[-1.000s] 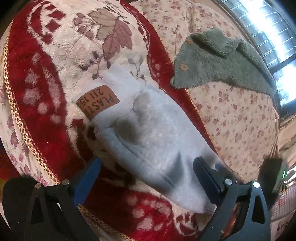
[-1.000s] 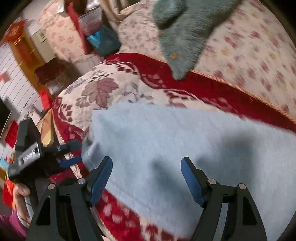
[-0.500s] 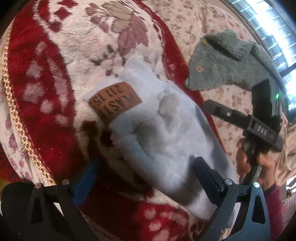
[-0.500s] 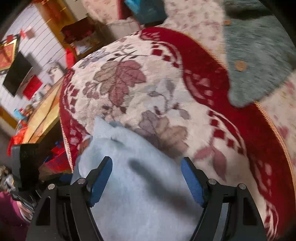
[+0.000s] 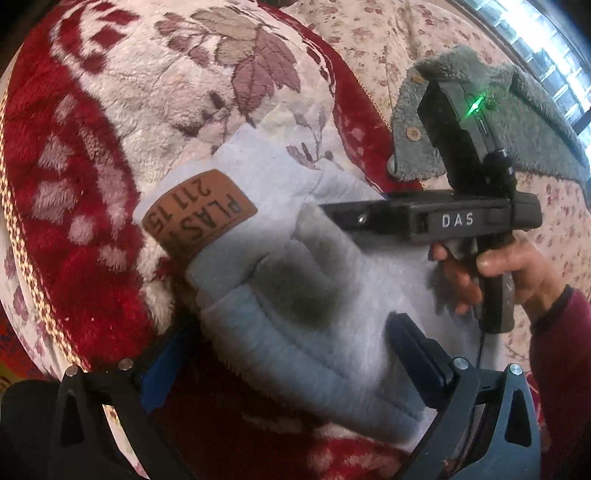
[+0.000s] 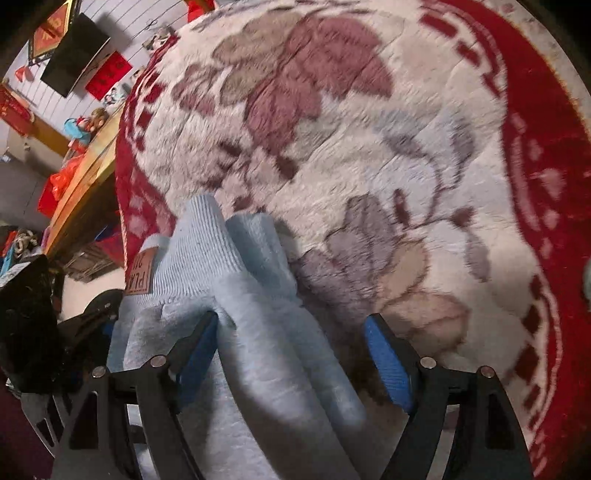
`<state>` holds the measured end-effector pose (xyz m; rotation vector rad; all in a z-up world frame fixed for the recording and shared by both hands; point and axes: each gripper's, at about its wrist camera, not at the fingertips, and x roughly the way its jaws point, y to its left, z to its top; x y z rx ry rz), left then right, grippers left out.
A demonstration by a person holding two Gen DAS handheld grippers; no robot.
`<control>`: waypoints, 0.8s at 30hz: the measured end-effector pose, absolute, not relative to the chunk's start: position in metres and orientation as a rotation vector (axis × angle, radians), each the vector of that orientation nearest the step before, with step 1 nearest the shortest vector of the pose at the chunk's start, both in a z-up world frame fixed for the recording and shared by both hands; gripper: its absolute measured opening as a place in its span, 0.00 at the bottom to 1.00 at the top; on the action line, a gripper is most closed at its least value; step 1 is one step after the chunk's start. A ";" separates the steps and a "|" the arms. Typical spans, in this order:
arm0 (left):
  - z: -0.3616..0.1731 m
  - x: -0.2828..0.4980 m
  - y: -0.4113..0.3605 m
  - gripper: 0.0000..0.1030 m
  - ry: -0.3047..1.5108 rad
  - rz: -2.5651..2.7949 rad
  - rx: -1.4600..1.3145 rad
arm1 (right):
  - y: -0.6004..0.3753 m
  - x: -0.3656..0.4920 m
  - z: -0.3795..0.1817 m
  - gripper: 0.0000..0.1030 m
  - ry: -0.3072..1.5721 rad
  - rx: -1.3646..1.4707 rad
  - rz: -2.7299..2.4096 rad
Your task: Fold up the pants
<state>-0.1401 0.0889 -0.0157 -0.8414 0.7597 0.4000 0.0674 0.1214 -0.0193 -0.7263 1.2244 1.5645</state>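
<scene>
Pants (image 5: 295, 295) lying bunched on red floral blanket (image 5: 74, 184). Left gripper (image 5: 284, 354) and right gripper (image 6: 295, 350) both straddling the folds, fingers spread wide. Risk: thick fleece springing apart, undoing fold.

Pants (image 5: 295, 295) lie bunched on the blanket (image 5: 92, 184); a fleece garment (image 5: 517, 122) lies beyond, on the bedsheet (image 5: 388, 33)

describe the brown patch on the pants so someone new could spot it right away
On the red and cream floral blanket lies a bundle of light blue pants. The brown patch sits at their ribbed upper end: a tan, leather-like tag with dark printed characters, the only brown piece on the pale fabric.
</scene>
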 end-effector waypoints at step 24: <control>0.086 -0.137 0.059 0.30 0.568 0.264 -0.584 | 0.056 0.034 0.106 0.32 0.828 -0.762 1.585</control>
